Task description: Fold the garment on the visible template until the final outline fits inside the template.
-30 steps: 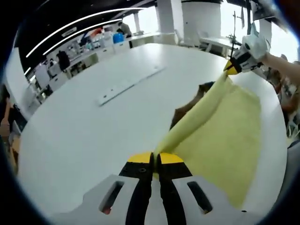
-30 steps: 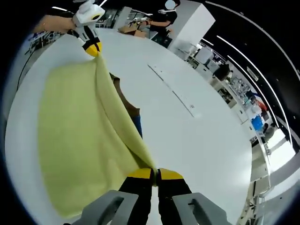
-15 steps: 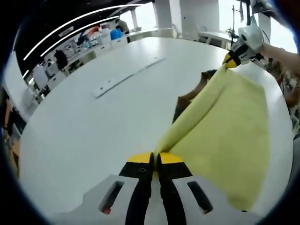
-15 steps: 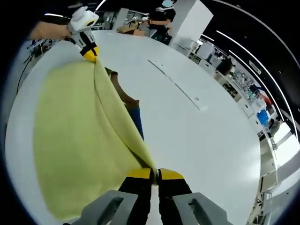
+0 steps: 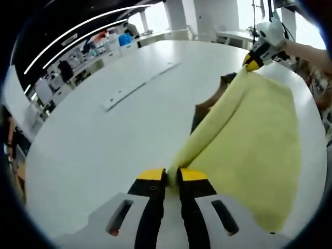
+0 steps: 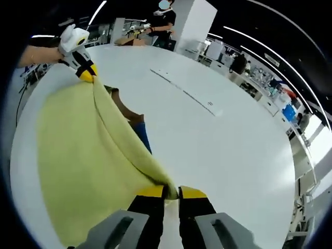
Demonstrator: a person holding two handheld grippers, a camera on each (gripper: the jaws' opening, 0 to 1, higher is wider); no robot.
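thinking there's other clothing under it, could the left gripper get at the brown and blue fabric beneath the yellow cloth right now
Probably not. The left gripper is shut on the yellow cloth, as is the right gripper. The brown and blue fabric lies mostly under the lifted fold.

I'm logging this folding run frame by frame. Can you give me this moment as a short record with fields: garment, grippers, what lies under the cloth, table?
garment: yellow garment, one edge lifted and stretched between the two grippers, the rest draped on the table
left gripper: jaws shut on the garment's edge
right gripper: jaws shut on the same edge's other end
under the cloth: brown piece and blue piece, partly covered
table: white table, a long pale strip lying on it
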